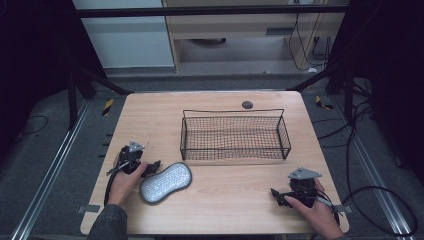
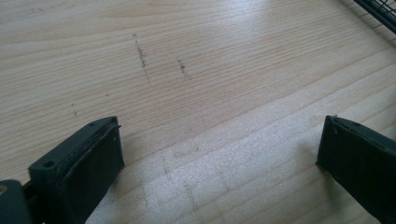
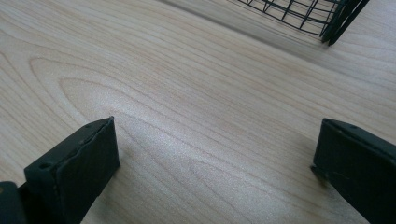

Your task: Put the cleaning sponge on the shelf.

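Observation:
A grey, speckled oblong pad [image 1: 166, 182] lies flat on the wooden table [image 1: 230, 200] at the front left. My left gripper [image 1: 151, 168] rests on the table just left of the pad's far end, held by a hand. Its jaws stand wide apart with bare wood between them, so the left gripper [image 2: 219, 154] is open. Held by the other hand near the front right corner, my right gripper [image 1: 278, 194] points left. Nothing but table shows between the spread jaws of the right gripper [image 3: 215, 158].
A black wire basket [image 1: 234, 118] stands empty at the middle of the table, toward the back. Its corner shows in the left gripper view [image 2: 379, 11], and the basket [image 3: 303, 11] also appears at the top of the right gripper view. Cables trail on the floor at the right.

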Demonstrator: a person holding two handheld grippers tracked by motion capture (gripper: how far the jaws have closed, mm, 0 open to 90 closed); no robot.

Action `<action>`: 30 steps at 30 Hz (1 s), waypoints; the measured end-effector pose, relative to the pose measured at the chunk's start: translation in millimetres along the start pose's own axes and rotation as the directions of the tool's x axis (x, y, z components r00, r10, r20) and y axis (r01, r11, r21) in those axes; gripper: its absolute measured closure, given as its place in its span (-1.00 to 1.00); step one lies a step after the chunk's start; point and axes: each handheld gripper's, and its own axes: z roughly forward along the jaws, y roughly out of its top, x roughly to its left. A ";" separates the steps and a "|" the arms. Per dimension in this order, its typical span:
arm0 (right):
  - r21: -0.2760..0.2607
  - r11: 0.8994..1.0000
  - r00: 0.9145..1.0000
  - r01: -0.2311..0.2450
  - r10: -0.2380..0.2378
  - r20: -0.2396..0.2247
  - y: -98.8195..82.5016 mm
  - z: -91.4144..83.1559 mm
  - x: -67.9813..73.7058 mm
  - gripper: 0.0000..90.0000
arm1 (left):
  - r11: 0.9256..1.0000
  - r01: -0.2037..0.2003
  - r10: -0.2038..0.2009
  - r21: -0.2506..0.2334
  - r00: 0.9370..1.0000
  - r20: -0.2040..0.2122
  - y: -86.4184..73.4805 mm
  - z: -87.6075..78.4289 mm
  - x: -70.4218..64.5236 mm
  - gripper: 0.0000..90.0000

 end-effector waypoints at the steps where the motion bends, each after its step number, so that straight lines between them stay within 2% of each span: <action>1: 0.000 1.000 1.000 0.000 0.000 0.000 0.0 0.0 0.0 -0.99 | 1.000 0.000 0.000 0.000 1.000 0.000 0.0 0.0 0.0 -1.00; 3: 0.001 1.000 1.000 -0.003 0.003 0.001 0.1 0.0 0.2 -0.99 | 1.000 -0.003 0.003 0.002 1.000 0.000 0.2 -0.2 0.8 -1.00; 5: 0.000 1.000 1.000 -0.002 0.002 0.001 0.1 0.0 0.2 -0.99 | 1.000 -0.003 0.003 -0.003 1.000 -0.027 1.8 -4.3 3.1 -0.91; 9: 0.001 1.000 1.000 -0.002 0.002 0.001 0.1 0.0 0.2 -0.99 | 0.999 0.023 -0.025 -0.032 0.999 -0.038 4.0 -13.4 6.4 -0.94; 12: 0.000 1.000 1.000 -0.001 0.001 0.002 0.1 0.0 0.1 -0.99 | 0.999 -0.009 0.006 -0.042 0.998 -0.056 7.0 -23.2 4.5 -0.94; 15: 0.000 1.000 1.000 -0.002 0.002 0.001 0.0 0.0 0.2 -0.99 | 0.998 -0.056 0.054 -0.034 0.998 -0.040 5.8 -38.6 -2.9 -0.94; 16: 0.000 1.000 1.000 -0.002 0.002 0.001 0.0 0.0 0.2 -0.99 | 0.998 -0.056 0.054 -0.034 0.998 -0.040 5.8 -38.6 -2.9 -0.94; 18: 0.000 1.000 1.000 -0.001 0.001 0.002 0.0 0.0 0.1 -0.99 | 0.996 -0.085 0.084 -0.037 0.996 -0.025 4.7 -49.0 -9.5 -0.94; 22: 0.000 1.000 1.000 -0.001 0.001 0.001 0.0 0.0 0.1 -0.99 | 0.994 -0.096 0.096 -0.058 0.995 0.004 9.6 -57.6 -18.5 -0.93; 23: 0.000 1.000 1.000 0.000 0.000 0.002 0.0 0.0 0.1 -0.99 | 0.991 -0.130 0.132 -0.042 0.991 0.022 13.2 -61.5 -26.7 -0.93; 24: 0.000 1.000 1.000 0.000 0.000 0.002 0.0 0.0 0.1 -0.99 | 0.991 -0.130 0.132 -0.042 0.991 0.022 13.2 -61.5 -26.7 -0.93; 26: 0.000 1.000 1.000 -0.002 0.002 0.002 0.0 0.0 0.2 -0.99 | 0.985 -0.173 0.173 -0.022 0.984 0.030 14.6 -64.6 -33.9 -0.93; 29: 0.000 1.000 1.000 -0.002 0.002 0.002 0.0 0.0 0.2 -0.99 | 0.980 -0.198 0.198 0.007 0.978 0.061 14.2 -70.5 -42.9 -0.93; 30: 0.000 1.000 1.000 -0.002 0.002 0.002 0.0 0.0 0.2 -0.99 | 0.980 -0.198 0.198 0.007 0.978 0.061 14.2 -70.5 -42.9 -0.93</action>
